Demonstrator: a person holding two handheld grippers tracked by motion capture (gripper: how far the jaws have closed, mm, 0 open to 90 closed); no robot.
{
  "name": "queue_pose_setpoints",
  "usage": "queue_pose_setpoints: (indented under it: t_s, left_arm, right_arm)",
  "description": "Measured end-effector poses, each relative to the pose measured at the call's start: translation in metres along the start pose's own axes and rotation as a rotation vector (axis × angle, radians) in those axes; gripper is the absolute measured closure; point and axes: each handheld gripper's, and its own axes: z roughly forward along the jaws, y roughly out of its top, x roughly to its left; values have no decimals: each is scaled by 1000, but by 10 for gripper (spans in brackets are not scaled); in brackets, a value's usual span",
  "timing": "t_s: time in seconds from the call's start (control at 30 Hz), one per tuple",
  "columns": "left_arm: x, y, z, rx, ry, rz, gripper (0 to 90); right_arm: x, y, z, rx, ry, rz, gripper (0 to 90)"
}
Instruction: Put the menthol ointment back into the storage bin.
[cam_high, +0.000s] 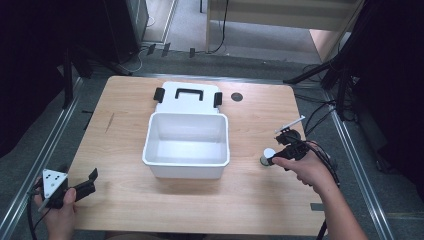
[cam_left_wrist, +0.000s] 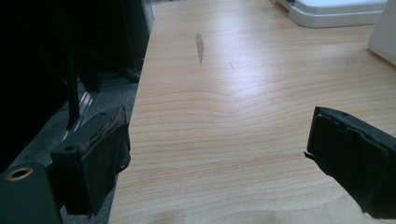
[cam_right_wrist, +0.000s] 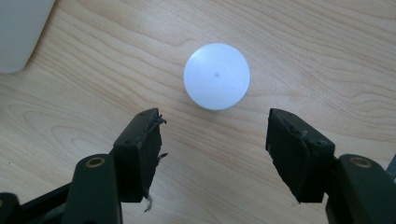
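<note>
1. My left gripper (cam_high: 75, 187): near the front left corner of the tabletop (cam_high: 250, 200), well to the left of the white bin (cam_high: 186, 145). Jaws spread wide, nothing between them; in the left gripper view they frame bare wood, with the bin's corner far off at upper right.

2. White bin: open, empty, at the tabletop's centre. Its lid (cam_high: 188, 97), with a black handle and two black latches, lies flat just behind the bin, touching its rear wall.

3. Small dark round mark (cam_high: 236, 96): just right of the lid, behind the bin's right rear corner. I cannot tell what it is.

4. White round piece (cam_right_wrist: 216, 76): on the wood to the right of the bin, well apart from its right wall. In the high view (cam_high: 269, 155) it sits level with the bin's front edge. Top face circular, with a tiny centre dot; no long axis, so any approach angle serves.

5. My right gripper (cam_right_wrist: 215, 140): right of the bin, directly beside the round piece. Jaws released, partly parted and gripping nothing. The piece lies just ahead of the tips, centred on the gap and not yet between the pads.

6. Deciding relation, by my judgement: the piece lies straight ahead of my right jaws, and my right hand (cam_high: 305, 167) is far nearer than my left. A short advance should bring it between them.
</note>
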Motion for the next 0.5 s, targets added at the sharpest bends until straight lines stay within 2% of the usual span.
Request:
queue_pose_setpoints:
  t_s: [0.2,0.37,0.5]
  left_arm:
    - [-1,0,0,1,2,18,68]
    - [-2,0,0,1,0,23,68]
    - [-2,0,0,0,-3,22,69]
  right_arm:
    - [-1,14,5,43,8,12,389]
    - [0,22,12,82,14,3,391]
    - [0,28,20,121,-8,15,389]
